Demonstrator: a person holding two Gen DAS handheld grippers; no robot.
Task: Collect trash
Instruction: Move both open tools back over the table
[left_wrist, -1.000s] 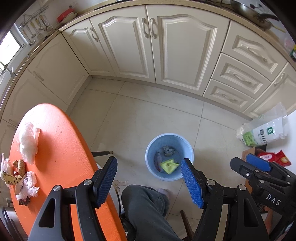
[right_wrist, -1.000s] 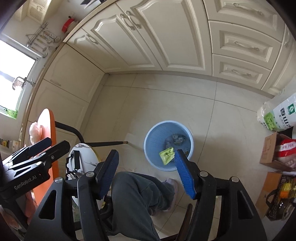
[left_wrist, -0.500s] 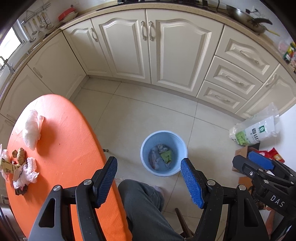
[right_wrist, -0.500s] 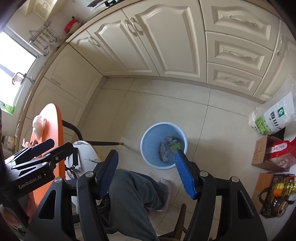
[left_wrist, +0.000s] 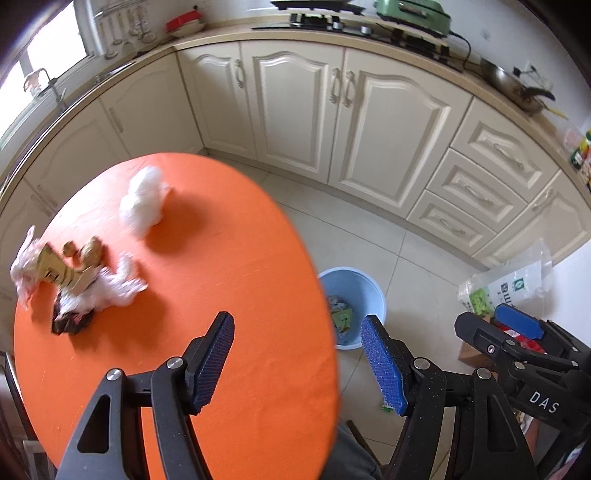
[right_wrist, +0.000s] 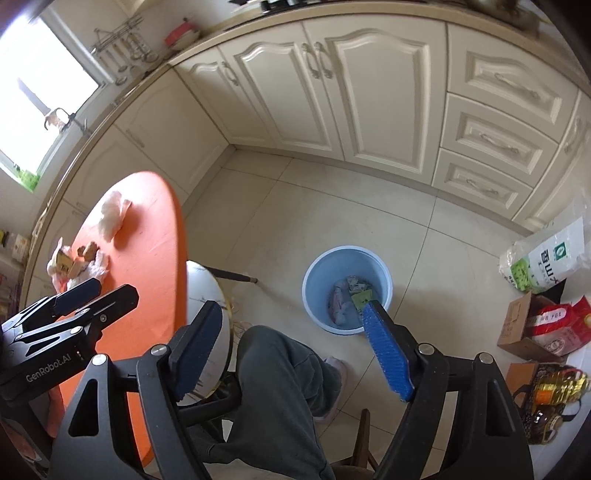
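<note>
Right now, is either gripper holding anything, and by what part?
Nothing is held. The left gripper and right gripper are both open with empty fingers; the trash pile lies on the orange table.

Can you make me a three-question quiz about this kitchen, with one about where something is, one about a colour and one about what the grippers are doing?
1. Where is the bin?
A. On the floor by the table
B. On the table
C. On the counter

2. What colour is the table?
A. Green
B. Orange
C. White

3. What are the left gripper and right gripper doing?
A. Both are open and empty
B. Both are shut on tissue
C. One holds the bin

Answers:
1. A, because the blue bin stands on the tiles next to the table's edge.
2. B, because its round top is bright orange under the crumpled tissue and scraps.
3. A, because each gripper has its jaws wide apart with nothing between them.
</note>
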